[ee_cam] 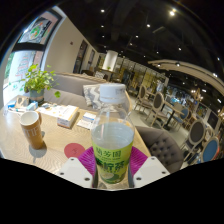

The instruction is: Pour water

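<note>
gripper view: gripper [112, 172] closed on bottle [112, 148] with green label, held upright between both pads above table [60, 140], cup [32, 128] off at nine o'clock; carry step, next swing left and tilt over cup.

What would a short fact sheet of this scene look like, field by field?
held item: plastic bottle with a green label and white cap, upright between the two pink pads, both jaws pressing on it
jaws: shut on the bottle
on the table: paper cup, standing to the left of the bottle
table: pale wooden table
further back: potted plant, small white box
setting: cafe-like room with chairs
</note>
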Demonstrator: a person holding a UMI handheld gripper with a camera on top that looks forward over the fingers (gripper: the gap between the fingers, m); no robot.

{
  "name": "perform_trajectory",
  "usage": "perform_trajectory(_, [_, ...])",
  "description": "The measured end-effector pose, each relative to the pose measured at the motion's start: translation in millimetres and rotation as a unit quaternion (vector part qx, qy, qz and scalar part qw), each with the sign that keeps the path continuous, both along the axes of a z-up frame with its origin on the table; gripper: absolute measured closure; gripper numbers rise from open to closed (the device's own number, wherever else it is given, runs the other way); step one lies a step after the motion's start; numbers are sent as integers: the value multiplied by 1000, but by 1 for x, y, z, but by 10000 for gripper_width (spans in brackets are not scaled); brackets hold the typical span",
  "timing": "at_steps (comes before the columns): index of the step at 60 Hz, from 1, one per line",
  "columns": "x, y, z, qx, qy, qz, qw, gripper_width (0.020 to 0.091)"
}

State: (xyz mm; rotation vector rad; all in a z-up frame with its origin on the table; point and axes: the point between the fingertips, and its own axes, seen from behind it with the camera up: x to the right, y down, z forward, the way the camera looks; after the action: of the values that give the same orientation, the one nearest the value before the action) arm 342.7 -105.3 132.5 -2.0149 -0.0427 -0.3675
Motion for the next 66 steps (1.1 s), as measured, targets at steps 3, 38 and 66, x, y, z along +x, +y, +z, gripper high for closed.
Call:
perform_trajectory(3, [0,9,24,0,-52,8,999,701])
perform_trajectory(38, [-138,124,86,-54,-651,193,732,705])
perform_trajectory(66, [-142,125,52,-107,-692,230,675,700])
